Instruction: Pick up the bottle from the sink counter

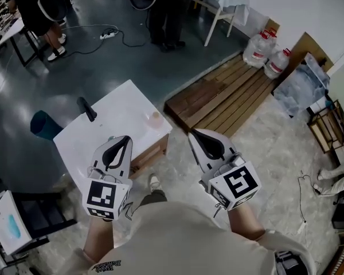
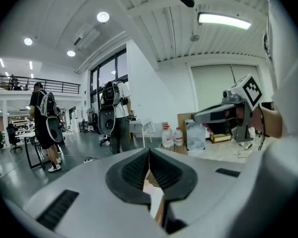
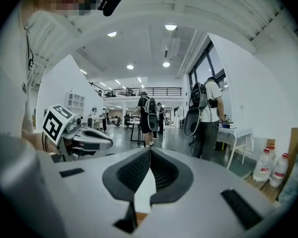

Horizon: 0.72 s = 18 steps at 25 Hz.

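1. Teal round container [image 1: 45, 125] sits on the floor just beside the left edge of the white square counter top [image 1: 123, 105]. A black faucet-like spout [image 1: 86, 109] stands near that edge, and a wide leftward sweep could strike it.
2. Grey left gripper [image 1: 125, 138], jaws pressed together and empty, hovers over the counter's near edge. If it arrives closed, it would likely push the target rather than take it.
3. Small pale pink translucent bottle [image 1: 155, 119], seemingly the task's object, stands near the counter's right edge, apart from both grippers. A rightward nudge could tip it off onto the floor.
4. Grey right gripper [image 1: 192, 133], jaws likewise together and empty, hangs beyond the counter's right corner, over pale stone-patterned floor.
5. Brown slatted wooden platform [image 1: 223, 93] lies right of the counter, and its raised edge is a possible trip hazard. The open room for moving lies above the counter's bare middle.
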Tool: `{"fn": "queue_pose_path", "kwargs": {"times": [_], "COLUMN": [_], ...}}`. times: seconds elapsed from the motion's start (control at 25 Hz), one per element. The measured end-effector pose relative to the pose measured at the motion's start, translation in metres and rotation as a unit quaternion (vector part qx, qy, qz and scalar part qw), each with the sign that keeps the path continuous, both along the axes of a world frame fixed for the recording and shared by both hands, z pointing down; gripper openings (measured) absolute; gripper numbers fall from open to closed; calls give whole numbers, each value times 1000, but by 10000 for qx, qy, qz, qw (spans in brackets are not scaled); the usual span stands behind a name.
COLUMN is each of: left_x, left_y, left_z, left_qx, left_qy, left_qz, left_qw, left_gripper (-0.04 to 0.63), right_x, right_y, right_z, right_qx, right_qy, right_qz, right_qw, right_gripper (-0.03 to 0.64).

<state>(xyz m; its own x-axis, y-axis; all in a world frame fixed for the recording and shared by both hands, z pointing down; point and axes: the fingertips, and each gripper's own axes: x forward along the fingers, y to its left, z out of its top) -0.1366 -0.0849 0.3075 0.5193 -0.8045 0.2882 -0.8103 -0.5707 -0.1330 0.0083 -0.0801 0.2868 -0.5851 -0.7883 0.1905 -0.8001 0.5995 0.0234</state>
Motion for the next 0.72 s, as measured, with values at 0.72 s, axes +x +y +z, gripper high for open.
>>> {"fn": "queue_pose_path", "kwargs": {"times": [0.72], "left_x": [-32], "left_y": [-126], "left_z": [7], "left_qx": [-43], "left_qy": [103], "left_qz": [139], "left_qw": [9998], "left_gripper": [8], "right_x": [-30], "right_y": [-133], "right_z": [6], "right_qx": [-70], "right_qy": [167], "right_qz": [191], "right_qw": [9997], "right_gripper": [-3]}}
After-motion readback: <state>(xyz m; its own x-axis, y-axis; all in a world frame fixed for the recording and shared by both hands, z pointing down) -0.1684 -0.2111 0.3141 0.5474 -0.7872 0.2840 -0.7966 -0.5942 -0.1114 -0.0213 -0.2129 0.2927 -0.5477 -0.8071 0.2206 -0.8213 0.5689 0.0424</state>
